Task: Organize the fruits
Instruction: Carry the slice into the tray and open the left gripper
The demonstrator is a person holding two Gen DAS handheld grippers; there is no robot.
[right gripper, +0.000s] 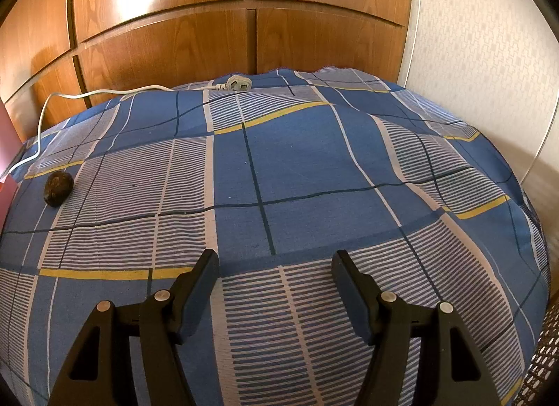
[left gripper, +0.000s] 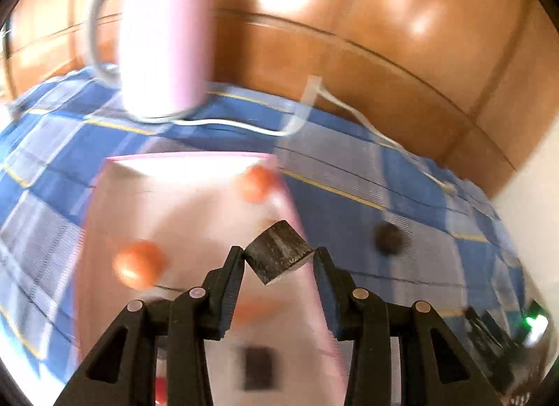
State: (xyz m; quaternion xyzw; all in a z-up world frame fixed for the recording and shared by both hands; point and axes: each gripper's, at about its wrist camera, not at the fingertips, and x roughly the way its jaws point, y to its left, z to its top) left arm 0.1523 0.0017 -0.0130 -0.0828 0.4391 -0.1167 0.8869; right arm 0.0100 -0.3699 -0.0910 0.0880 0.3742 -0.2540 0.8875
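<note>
left hand-held gripper (left gripper: 279, 262): clamped on a dark block (left gripper: 278, 252) that i hold over the right side of the pink tray (left gripper: 195, 165), i judge so it can drop in with the rest.
block's lie: tilted, one corner up; its long axis runs roughly across from pad to pad.
tray: two orange fruits (left gripper: 139, 263) lie in it, blurred, and another dark piece (left gripper: 258, 367) near me.
right hand-held gripper (right gripper: 275, 271): fingers spread, holding nothing, hovering above the checked bedspread (right gripper: 314, 168), likely waiting its turn.
loose fruit: a dark round fruit (right gripper: 58, 188) lies on the bedspread just beside the tray, well apart from my right fingers.
behind: pink mug (left gripper: 164, 42), white cable (right gripper: 87, 95).
</note>
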